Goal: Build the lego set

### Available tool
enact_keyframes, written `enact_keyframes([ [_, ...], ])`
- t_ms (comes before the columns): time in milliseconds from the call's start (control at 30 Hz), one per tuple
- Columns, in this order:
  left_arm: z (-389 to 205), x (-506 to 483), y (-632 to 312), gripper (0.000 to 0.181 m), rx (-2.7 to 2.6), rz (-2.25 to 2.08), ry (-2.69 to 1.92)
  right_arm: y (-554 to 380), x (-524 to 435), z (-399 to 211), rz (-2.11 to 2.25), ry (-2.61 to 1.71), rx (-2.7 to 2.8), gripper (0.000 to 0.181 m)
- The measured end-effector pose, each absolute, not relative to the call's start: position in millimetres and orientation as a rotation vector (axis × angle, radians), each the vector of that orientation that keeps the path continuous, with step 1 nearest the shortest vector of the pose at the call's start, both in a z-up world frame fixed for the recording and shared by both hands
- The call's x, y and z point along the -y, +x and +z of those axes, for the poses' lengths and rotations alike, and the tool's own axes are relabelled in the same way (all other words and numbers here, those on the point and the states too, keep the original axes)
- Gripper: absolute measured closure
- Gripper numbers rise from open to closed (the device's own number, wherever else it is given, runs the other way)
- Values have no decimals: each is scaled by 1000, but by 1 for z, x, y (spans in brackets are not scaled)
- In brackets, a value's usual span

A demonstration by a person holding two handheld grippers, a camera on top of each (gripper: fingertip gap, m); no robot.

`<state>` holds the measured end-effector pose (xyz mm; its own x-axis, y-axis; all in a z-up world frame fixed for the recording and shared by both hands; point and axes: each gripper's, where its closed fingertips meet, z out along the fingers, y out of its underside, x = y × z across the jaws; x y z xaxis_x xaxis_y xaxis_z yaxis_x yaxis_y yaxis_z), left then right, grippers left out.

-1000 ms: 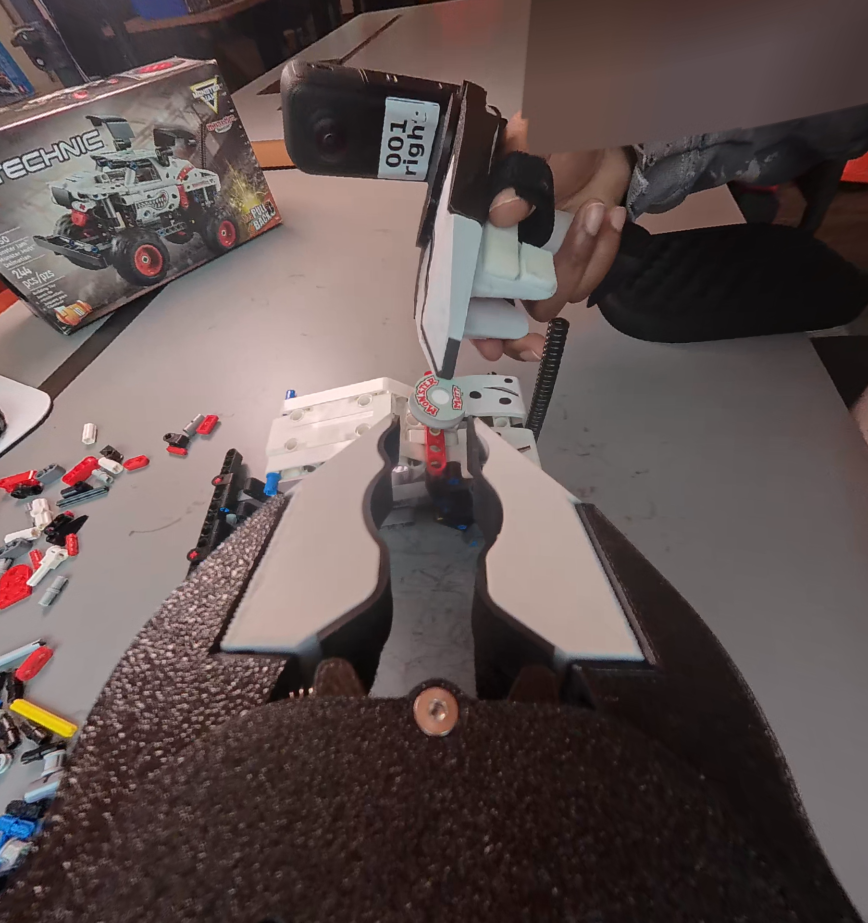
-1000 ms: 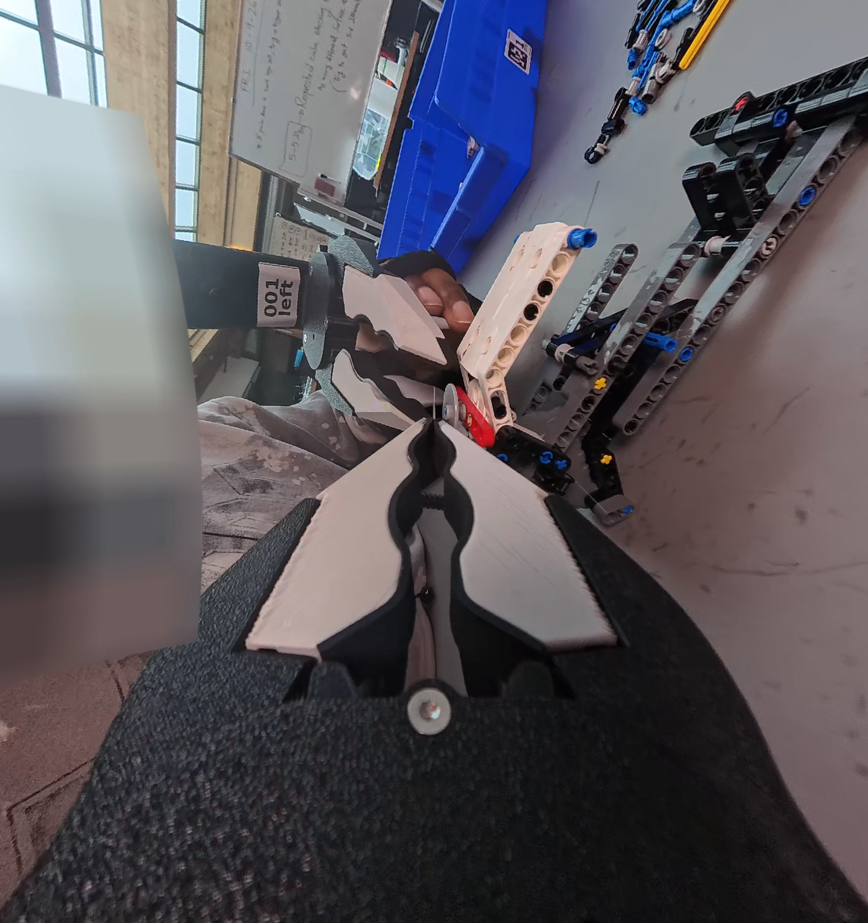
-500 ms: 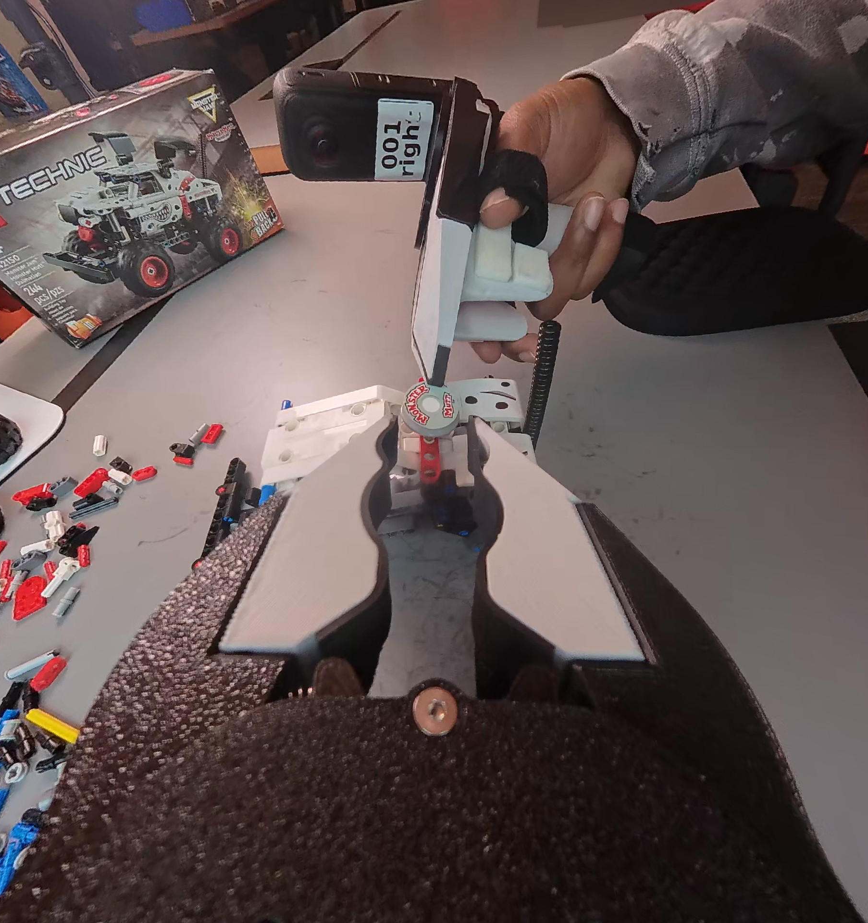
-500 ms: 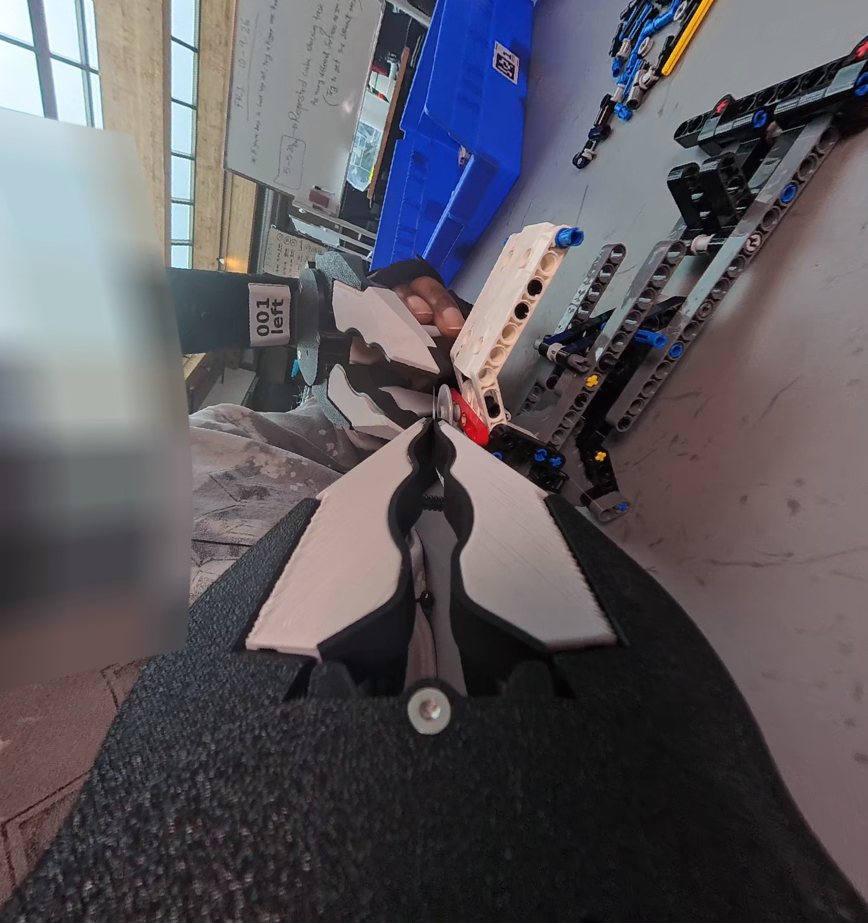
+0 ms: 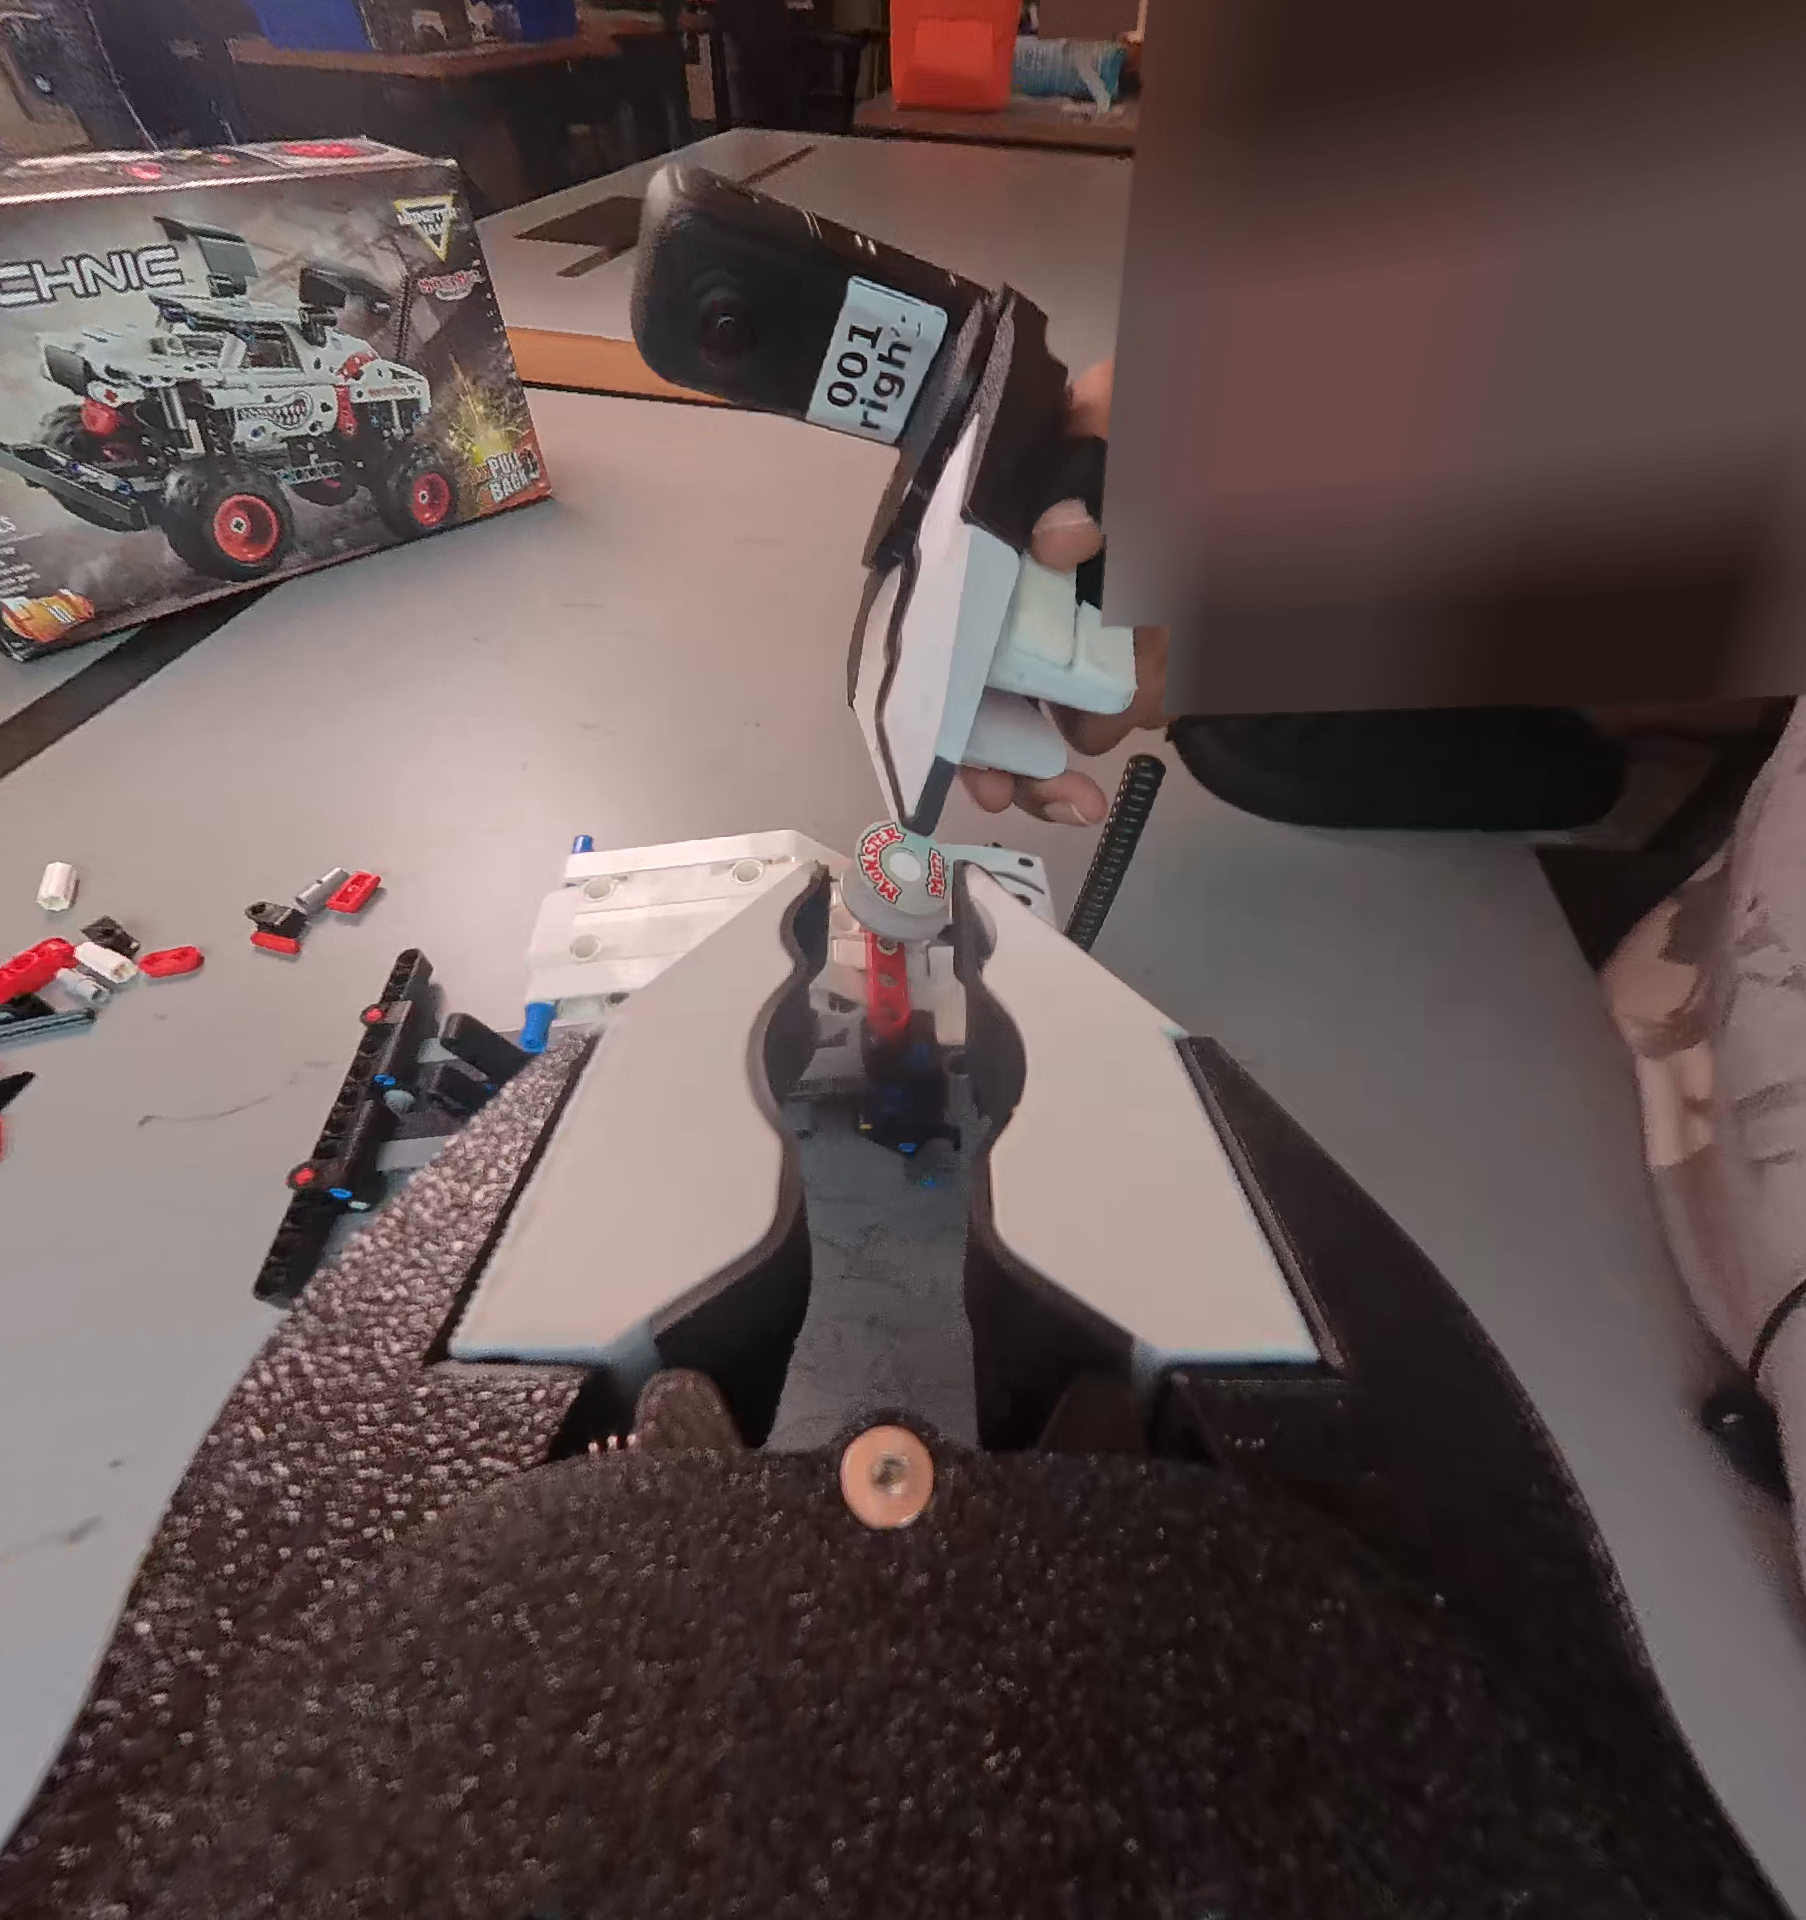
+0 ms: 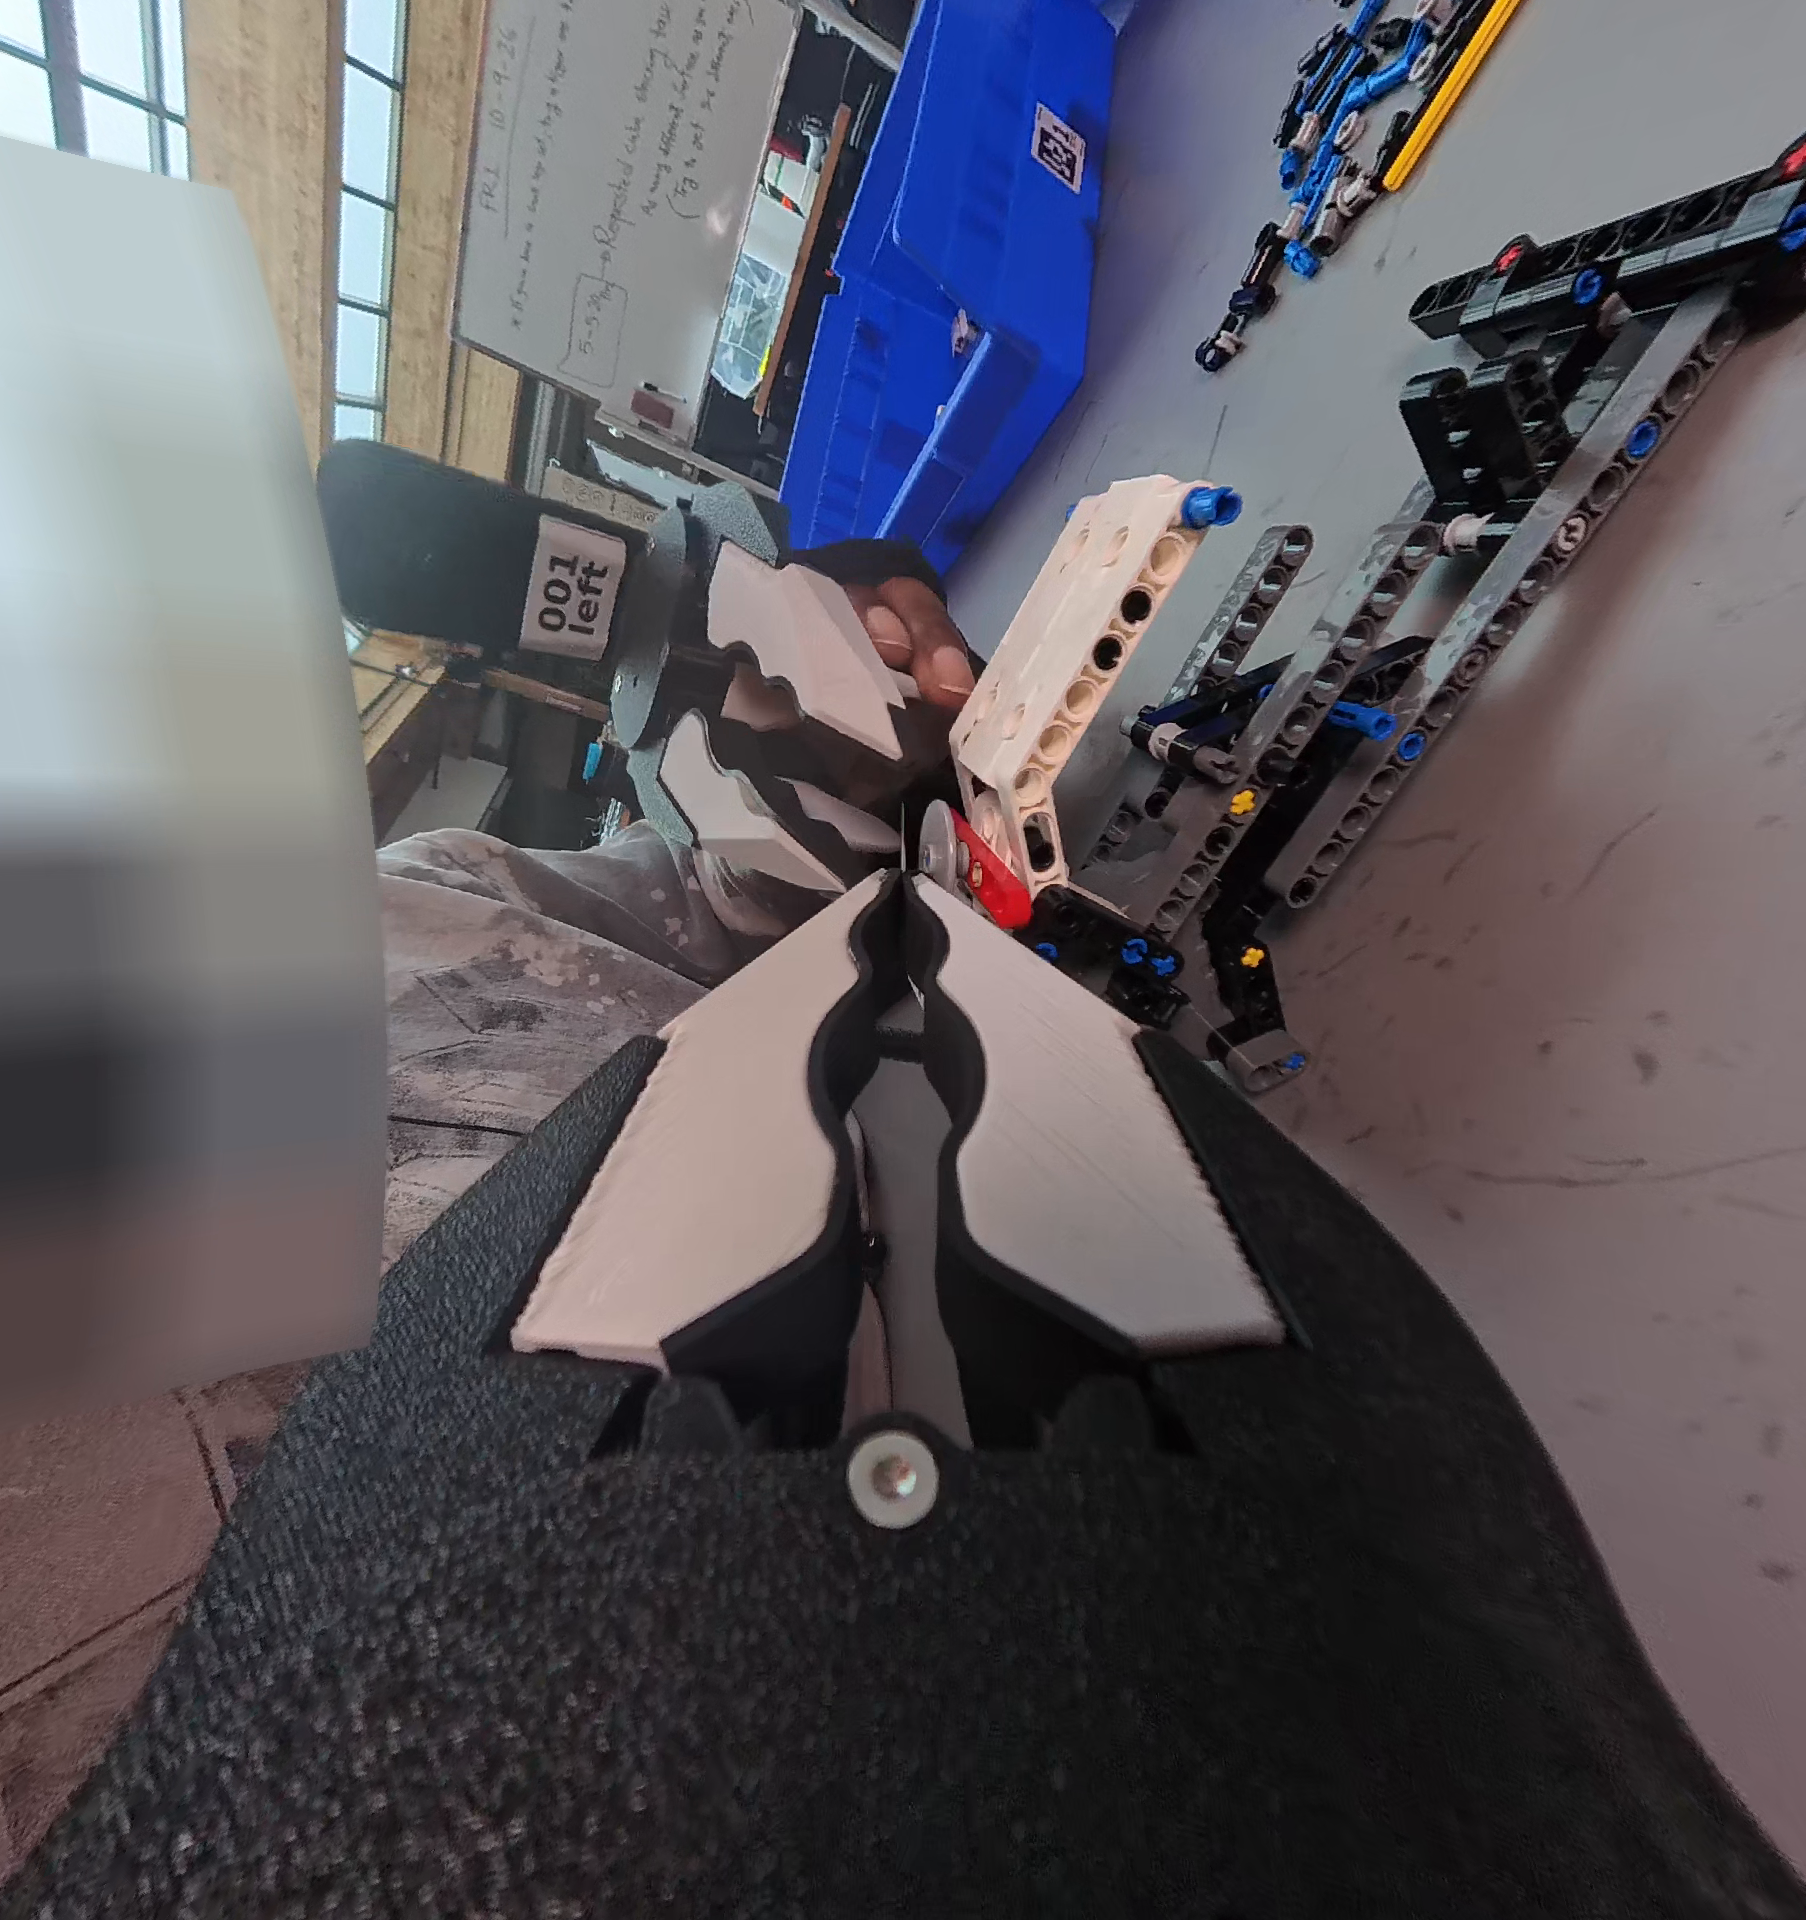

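Grey tabletop [image 5: 670,644] carries everything: the set's printed box [image 5: 224,384] stands at the far left, well clear, probably as reference. Nearer lies the half-built chassis [image 6: 1501,582], its white panel [image 5: 670,894] tilted up. The left gripper [image 5: 883,904] straddles the model's centre with its jaws spread on either side of a round printed disc [image 5: 899,868] on a red beam [image 5: 888,982], seemingly steadying it; actual contact is hard to make out. The right gripper [image 6: 894,883] comes from above, jaws pressed together, tips at the disc as if pushing it home. Whether it pinches anything stays hidden. Loose pieces [image 5: 57,966] scatter left, partly cut off.
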<state>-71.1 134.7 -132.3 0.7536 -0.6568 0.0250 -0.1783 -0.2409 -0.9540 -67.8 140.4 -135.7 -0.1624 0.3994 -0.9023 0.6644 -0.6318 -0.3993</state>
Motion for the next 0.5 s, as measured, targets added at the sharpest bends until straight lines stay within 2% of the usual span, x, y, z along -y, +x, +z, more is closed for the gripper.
enact_keyframes([
  [300,-132,-133,-75,166,-528,-715,-1851,-67,-138,-129,-1920,1875,-1297,181],
  [500,-139,-132,-76,158,-600,-620,-1872,-65,-141,-135,-1887,1907,-1277,181],
])
